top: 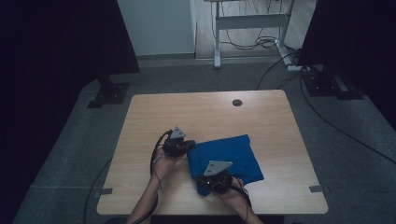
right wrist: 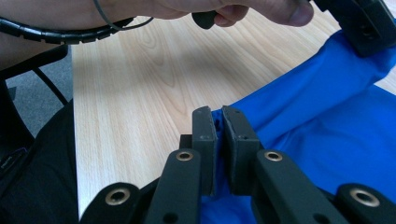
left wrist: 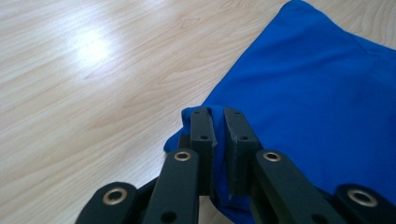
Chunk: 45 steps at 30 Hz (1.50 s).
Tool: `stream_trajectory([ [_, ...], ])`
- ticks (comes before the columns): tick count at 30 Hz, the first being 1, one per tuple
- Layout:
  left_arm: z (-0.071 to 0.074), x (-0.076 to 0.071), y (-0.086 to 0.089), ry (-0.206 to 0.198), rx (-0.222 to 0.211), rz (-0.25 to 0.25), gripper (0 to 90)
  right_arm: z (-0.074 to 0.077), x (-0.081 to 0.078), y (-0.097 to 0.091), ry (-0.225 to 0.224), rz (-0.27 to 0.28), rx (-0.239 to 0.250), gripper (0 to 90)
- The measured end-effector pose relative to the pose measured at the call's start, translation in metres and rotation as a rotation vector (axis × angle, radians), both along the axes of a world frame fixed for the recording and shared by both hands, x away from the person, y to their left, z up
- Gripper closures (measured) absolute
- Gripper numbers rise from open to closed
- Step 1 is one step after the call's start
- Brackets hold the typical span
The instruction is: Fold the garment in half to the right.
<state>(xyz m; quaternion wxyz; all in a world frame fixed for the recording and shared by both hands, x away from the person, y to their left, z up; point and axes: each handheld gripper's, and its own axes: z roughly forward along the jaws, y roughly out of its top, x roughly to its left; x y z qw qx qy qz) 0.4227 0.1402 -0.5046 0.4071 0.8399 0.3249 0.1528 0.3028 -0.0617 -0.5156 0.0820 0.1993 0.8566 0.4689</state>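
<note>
A folded blue cloth (top: 231, 156) lies on the wooden table (top: 154, 116), right of centre toward the near edge. My left gripper (top: 190, 145) is at the cloth's left corner, shut on a fold of the blue cloth (left wrist: 327, 93), which bunches between its jaws. In the left gripper view that gripper (left wrist: 218, 116) has the fabric pinched at its tips. My right gripper (top: 205, 181) grips the near left corner of the cloth. The right gripper view shows this gripper (right wrist: 218, 115) shut on the cloth's edge (right wrist: 327, 121), with the other hand (right wrist: 243, 9) beyond.
A dark round hole (top: 237, 102) sits in the table near its far edge. Black stands (top: 109, 91) and cables (top: 261, 42) are on the floor behind the table. The table's near left edge (right wrist: 77, 154) is close to my right gripper, with the person's dark clothing beside it.
</note>
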Motion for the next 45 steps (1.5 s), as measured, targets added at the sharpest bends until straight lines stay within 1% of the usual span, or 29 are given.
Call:
stream_trajectory([
  [4, 0.001, 0.002, -0.008, -0.008, -0.01, -0.006, 83.8, 0.001, 0.001, -0.013, 0.001, -0.016, -0.002, 83.8],
  [5, 0.002, 0.002, -0.013, -0.011, -0.018, -0.01, 83.8, 0.001, 0.001, -0.017, 0.0, -0.018, -0.003, 83.8],
  [6, 0.002, 0.002, -0.013, -0.011, -0.018, -0.01, 83.7, 0.001, 0.001, -0.017, 0.0, -0.018, -0.003, 83.8],
  [8, 0.002, 0.003, -0.018, -0.019, -0.02, -0.014, 83.6, 0.001, 0.002, -0.027, -0.001, -0.031, -0.005, 83.8],
  [9, 0.002, 0.003, -0.021, -0.024, -0.019, -0.02, 83.6, 0.001, 0.002, -0.027, -0.001, -0.031, -0.005, 83.8],
  [10, 0.001, 0.003, -0.024, -0.026, -0.022, -0.023, 83.6, 0.001, 0.002, -0.031, 0.0, -0.037, -0.005, 83.8],
  [11, 0.001, 0.003, -0.026, -0.03, -0.022, -0.028, 83.5, 0.0, 0.002, -0.035, 0.002, -0.043, -0.003, 83.8],
  [12, 0.0, 0.002, -0.029, -0.034, -0.025, -0.033, 83.3, -0.001, 0.003, -0.043, 0.009, -0.054, 0.001, 83.8],
  [13, -0.002, 0.002, -0.034, -0.044, -0.021, -0.043, 83.3, -0.002, 0.003, -0.047, 0.011, -0.06, 0.002, 83.8],
  [15, -0.004, 0.002, -0.037, -0.047, -0.022, -0.045, 83.2, -0.003, 0.004, -0.051, 0.014, -0.067, 0.002, 83.8],
  [19, -0.014, 0.003, -0.045, -0.041, -0.002, -0.054, 83.1, -0.012, 0.006, -0.064, 0.032, -0.093, -0.005, 83.7],
  [24, -0.027, 0.005, -0.052, -0.03, 0.045, -0.062, 82.8, -0.026, 0.01, -0.073, 0.066, -0.125, -0.015, 83.6],
  [29, -0.035, 0.005, -0.055, -0.024, 0.085, -0.07, 82.5, -0.034, 0.013, -0.076, 0.089, -0.14, -0.035, 83.5],
  [31, -0.035, 0.005, -0.055, -0.02, 0.084, -0.065, 82.3, -0.035, 0.013, -0.076, 0.092, -0.14, -0.04, 83.4],
  [33, -0.036, 0.005, -0.054, -0.017, 0.103, -0.066, 82.0, -0.036, 0.013, -0.074, 0.091, -0.141, -0.045, 83.4],
  [36, -0.036, 0.005, -0.051, -0.001, 0.101, -0.065, 81.7, -0.037, 0.012, -0.071, 0.089, -0.139, -0.054, 83.2],
  [39, -0.036, 0.003, -0.048, 0.006, 0.103, -0.068, 81.6, -0.037, 0.011, -0.069, 0.091, -0.138, -0.049, 83.1],
  [45, -0.035, 0.002, -0.039, 0.024, 0.102, -0.072, 81.4, -0.038, 0.008, -0.057, 0.098, -0.123, -0.046, 83.0],
])
